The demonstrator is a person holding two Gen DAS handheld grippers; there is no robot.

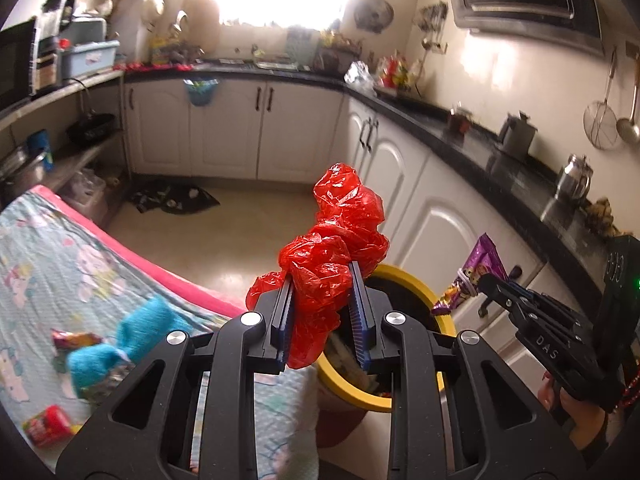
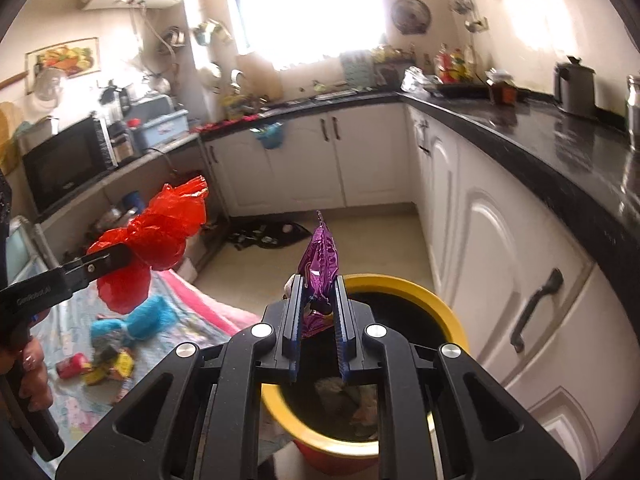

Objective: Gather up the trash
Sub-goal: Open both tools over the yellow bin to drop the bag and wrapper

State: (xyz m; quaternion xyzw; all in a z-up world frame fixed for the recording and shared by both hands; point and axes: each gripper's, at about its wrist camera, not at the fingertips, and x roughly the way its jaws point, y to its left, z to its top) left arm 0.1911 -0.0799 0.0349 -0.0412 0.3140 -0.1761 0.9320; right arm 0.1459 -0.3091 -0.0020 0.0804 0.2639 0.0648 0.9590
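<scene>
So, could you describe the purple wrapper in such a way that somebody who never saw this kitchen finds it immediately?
Start at the yellow-rimmed bin on the floor beside the white cabinets. Just above its near rim, the right gripper is shut on a shiny purple wrapper that points upward. The other held item, the red plastic bag, is bigger and crumpled.

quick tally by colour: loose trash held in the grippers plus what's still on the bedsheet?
Red: 2, the plastic bag in the left gripper and a packet on the bedsheet.
Purple: 1, the wrapper in the right gripper.
Blue: 1, a fuzzy piece.
Yellow/mixed: 1 clump of wrappers, blurred, number unclear.
Total: 5.
</scene>
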